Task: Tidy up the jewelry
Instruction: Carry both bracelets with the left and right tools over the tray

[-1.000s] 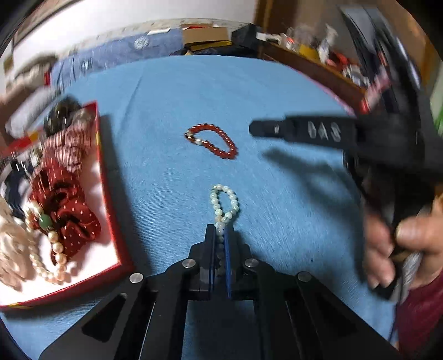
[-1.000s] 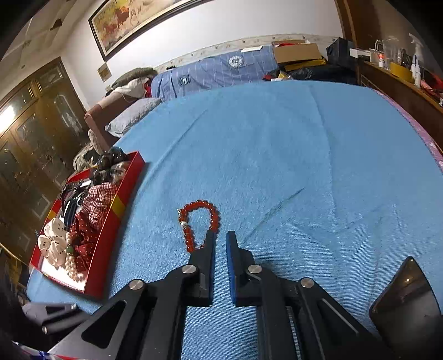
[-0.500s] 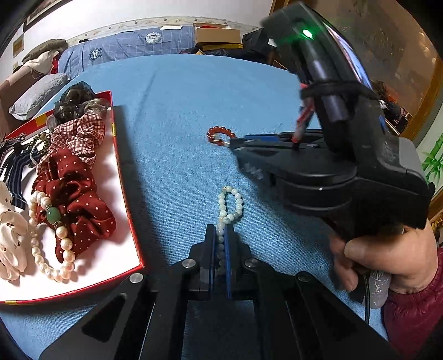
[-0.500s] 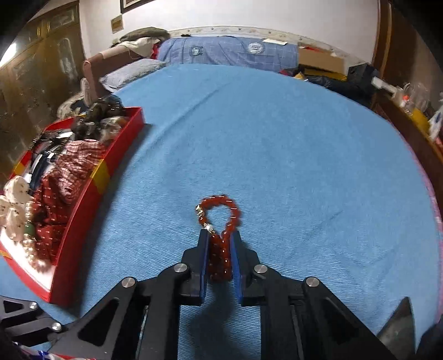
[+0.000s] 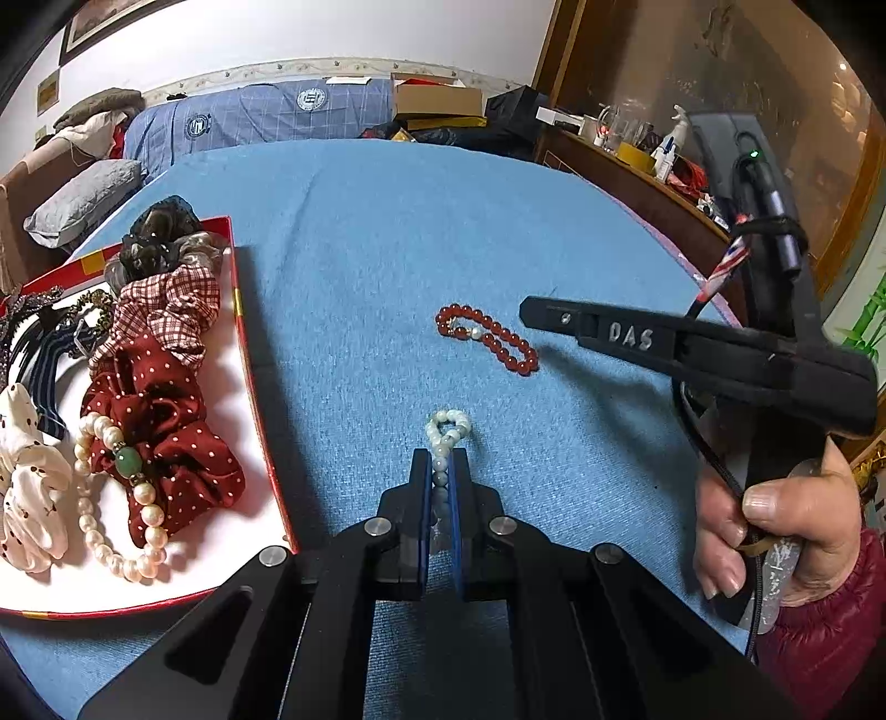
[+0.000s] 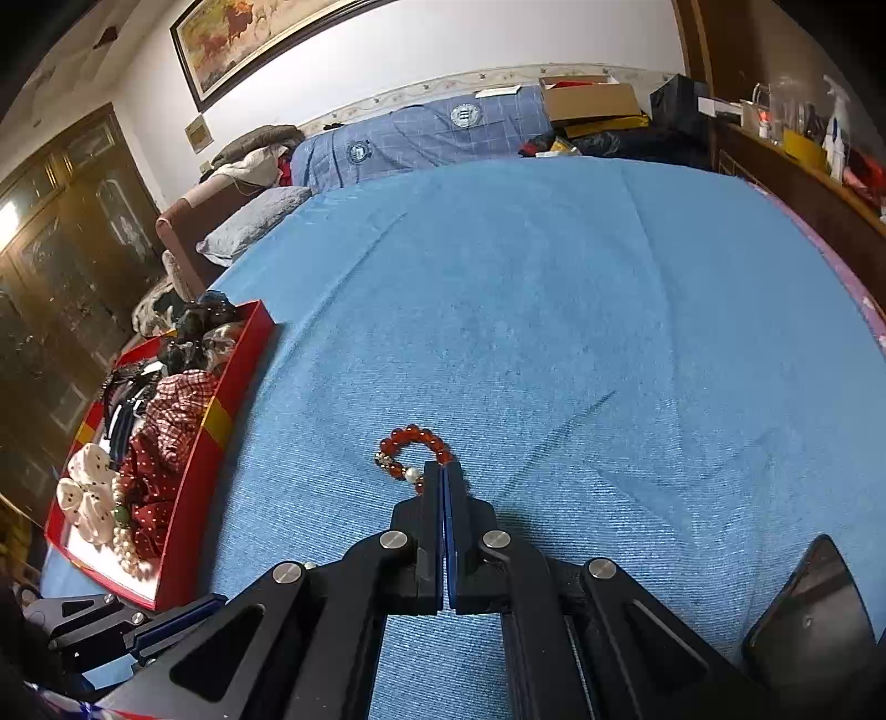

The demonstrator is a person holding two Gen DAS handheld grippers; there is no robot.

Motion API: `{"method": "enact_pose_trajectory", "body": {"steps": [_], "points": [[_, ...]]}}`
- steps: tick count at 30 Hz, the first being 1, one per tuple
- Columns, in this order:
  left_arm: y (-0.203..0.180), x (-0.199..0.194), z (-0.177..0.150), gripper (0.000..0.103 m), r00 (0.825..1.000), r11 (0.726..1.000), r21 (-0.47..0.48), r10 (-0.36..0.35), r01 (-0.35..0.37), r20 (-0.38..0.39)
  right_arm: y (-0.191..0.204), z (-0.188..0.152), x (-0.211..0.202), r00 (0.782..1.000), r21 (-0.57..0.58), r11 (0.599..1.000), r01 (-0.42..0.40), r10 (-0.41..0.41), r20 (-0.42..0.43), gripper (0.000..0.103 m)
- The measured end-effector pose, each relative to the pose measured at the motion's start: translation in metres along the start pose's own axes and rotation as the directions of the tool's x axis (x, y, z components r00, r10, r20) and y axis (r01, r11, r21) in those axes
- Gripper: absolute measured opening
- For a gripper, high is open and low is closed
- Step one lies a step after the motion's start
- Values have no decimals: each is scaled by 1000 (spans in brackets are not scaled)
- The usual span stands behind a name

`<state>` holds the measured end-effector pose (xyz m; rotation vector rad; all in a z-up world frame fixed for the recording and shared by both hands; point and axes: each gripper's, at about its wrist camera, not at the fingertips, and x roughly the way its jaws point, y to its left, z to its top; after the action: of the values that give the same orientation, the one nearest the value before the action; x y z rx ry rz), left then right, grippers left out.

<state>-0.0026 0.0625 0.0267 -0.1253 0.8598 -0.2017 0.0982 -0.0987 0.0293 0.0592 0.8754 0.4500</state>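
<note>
Pale bead bracelet (image 5: 443, 443) is sitting pinched between the left gripper (image 5: 440, 465) jaws, its loop poking out ahead on the blue cloth (image 5: 387, 277). Right gripper (image 6: 443, 479), lettered "DAS", is showing jaws closed on nothing; red bracelet (image 6: 410, 451) is lying at their tips. Red tray (image 5: 243, 354) is lying left.

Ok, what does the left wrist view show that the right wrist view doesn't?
Left wrist only: the left gripper, jaws shut on the pale bead bracelet, plus the right gripper seen side-on and the hand holding it. Right wrist only: the right gripper's jaws closed with nothing between them, the framed painting, the wooden cabinet. Both: the red bead bracelet lying on the blue cloth, and the red tray of scrunchies.
</note>
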Motion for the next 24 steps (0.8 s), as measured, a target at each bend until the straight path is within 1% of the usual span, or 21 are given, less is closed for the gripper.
{"method": "enact_pose_trajectory", "body": {"steps": [2, 3, 5, 7, 9, 11, 14, 16, 20, 22, 24], "points": [[1, -6, 0, 5, 1000, 1000, -2, 1, -1, 9, 7, 0, 8, 999, -45, 998, 32, -34, -29, 6], [3, -8, 1, 5, 1000, 1000, -4, -1, 1, 12, 8, -3, 11, 998, -57, 997, 41, -43, -38, 6], [6, -13, 1, 5, 1000, 1000, -11, 0, 0, 26, 16, -5, 12, 999, -105, 994, 28, -32, -38, 6], [8, -17, 3, 5, 1000, 1000, -14, -3, 4, 31, 22, -5, 13, 998, -143, 989, 45, -50, -30, 6], [10, -21, 4, 5, 999, 1000, -16, -3, 4, 38, 26, -6, 23, 997, -172, 984, 41, -52, -60, 6], [10, -23, 4, 5, 999, 1000, -15, -7, 8, 41, 28, -7, 30, 994, -192, 980, 54, -70, -79, 7], [10, -23, 2, 5, 999, 1000, -13, -11, 12, 41, 29, -2, 35, 993, -214, 974, 67, -87, -83, 6], [9, -24, 2, 5, 999, 1000, -12, -13, 13, 41, 28, -1, 37, 992, -229, 971, 71, -93, -84, 10], [11, -26, 1, 5, 999, 1000, -20, -11, 11, 46, 32, -2, 36, 992, -282, 957, 74, -100, -78, 10], [13, -27, 3, 5, 999, 1000, -26, -10, 11, 49, 38, -7, 33, 990, -335, 937, 96, -125, -67, 9], [14, -30, 4, 5, 998, 1000, -30, -5, 7, 55, 41, -8, 32, 988, -337, 934, 114, -143, -60, 7]]}}
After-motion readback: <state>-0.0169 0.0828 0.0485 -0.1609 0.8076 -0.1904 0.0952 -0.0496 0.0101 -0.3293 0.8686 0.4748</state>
